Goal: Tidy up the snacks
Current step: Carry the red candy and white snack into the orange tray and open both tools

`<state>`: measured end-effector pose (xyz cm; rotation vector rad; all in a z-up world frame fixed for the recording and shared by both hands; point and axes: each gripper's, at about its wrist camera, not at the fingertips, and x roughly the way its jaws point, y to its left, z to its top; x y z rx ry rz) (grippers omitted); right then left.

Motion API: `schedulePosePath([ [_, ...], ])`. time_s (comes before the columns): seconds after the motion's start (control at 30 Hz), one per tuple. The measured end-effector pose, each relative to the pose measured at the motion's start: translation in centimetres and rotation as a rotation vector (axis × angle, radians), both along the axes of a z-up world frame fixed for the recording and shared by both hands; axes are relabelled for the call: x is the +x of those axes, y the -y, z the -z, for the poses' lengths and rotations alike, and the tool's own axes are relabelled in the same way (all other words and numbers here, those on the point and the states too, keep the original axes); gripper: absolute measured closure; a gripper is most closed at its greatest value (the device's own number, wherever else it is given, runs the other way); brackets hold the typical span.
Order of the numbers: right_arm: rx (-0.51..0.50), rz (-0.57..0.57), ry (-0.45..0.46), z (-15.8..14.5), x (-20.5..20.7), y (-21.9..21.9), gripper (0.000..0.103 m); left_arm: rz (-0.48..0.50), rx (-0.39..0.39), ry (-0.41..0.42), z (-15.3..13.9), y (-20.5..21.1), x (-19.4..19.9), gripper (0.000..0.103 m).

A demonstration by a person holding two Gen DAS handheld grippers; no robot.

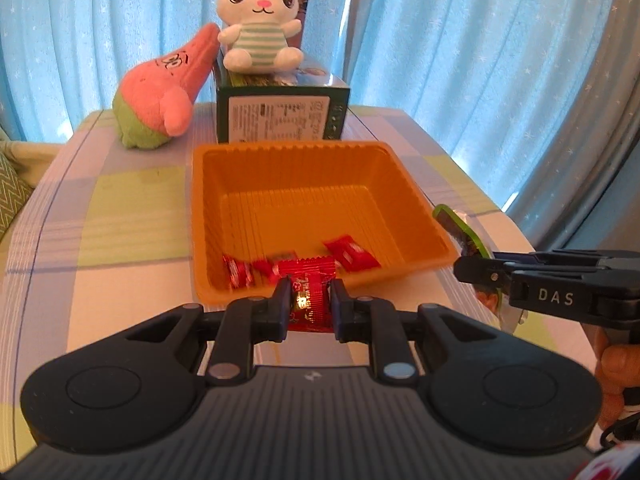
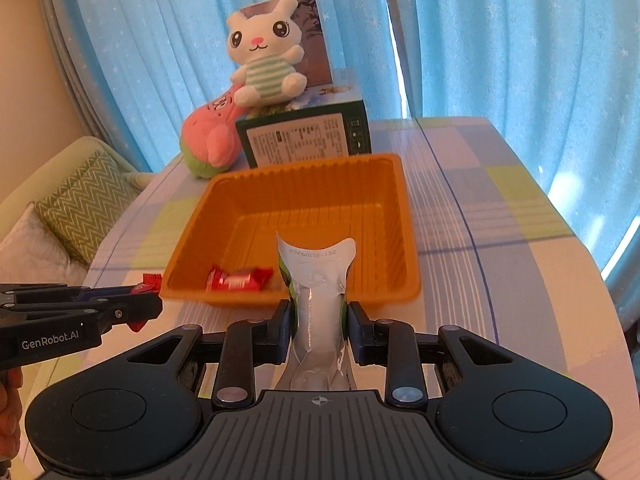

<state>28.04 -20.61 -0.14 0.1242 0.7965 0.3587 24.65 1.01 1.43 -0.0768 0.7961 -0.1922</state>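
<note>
An orange plastic tray [image 1: 224, 168] [image 2: 408, 216] sits mid-table with red candy packets [image 1: 350, 254] [image 2: 236, 280] along its near side. My left gripper [image 1: 310, 300] is shut on a red candy packet [image 1: 310, 292], just short of the tray's near rim. In the right wrist view that gripper [image 2: 132, 304] comes in from the left with the red wrapper [image 2: 150, 280] sticking out. My right gripper [image 2: 316, 320] is shut on a silver and green snack pouch [image 2: 316, 280], upright at the tray's near edge. The left wrist view shows it [image 1: 464, 264] at the tray's right corner with the pouch [image 1: 456, 224].
Behind the tray stands a dark green box [image 1: 280, 112] [image 2: 308, 136] with a white bunny plush [image 1: 260, 20] [image 2: 264, 52] on top. A pink star plush [image 1: 168, 88] [image 2: 208, 140] leans beside it. The checked tablecloth [image 1: 120, 208] covers the table; blue curtains hang behind; a cushioned seat [image 2: 80, 200] stands left.
</note>
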Motion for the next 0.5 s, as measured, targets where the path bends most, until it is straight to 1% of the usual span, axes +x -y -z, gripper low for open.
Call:
schedulePosePath([
  [0.07, 0.001, 0.002, -0.003, -0.1, 1.6, -0.2, 0.073, -0.013, 0.003, 0.002, 0.0, -0.5, 1.8, 0.085],
  [0.2, 0.01, 0.016, -0.018, 0.3, 4.3, -0.6, 0.073, -0.045, -0.023, -0.016, 0.7, -1.7, 5.0, 0.085],
  [0.3, 0.027, 0.032, -0.034, 0.7, 5.5, -0.7, 0.073, -0.053, -0.025, -0.037, 1.7, -2.1, 6.7, 0.085],
  [0.43, 0.031, 0.031, -0.045, 1.3, 6.2, -1.2, 0.073, -0.058, -0.025, -0.054, 3.1, -2.3, 7.9, 0.084],
  [0.5, 0.035, 0.03, -0.046, 1.5, 6.3, -1.2, 0.073, -0.063, -0.016, -0.061, 3.6, -2.4, 8.1, 0.077],
])
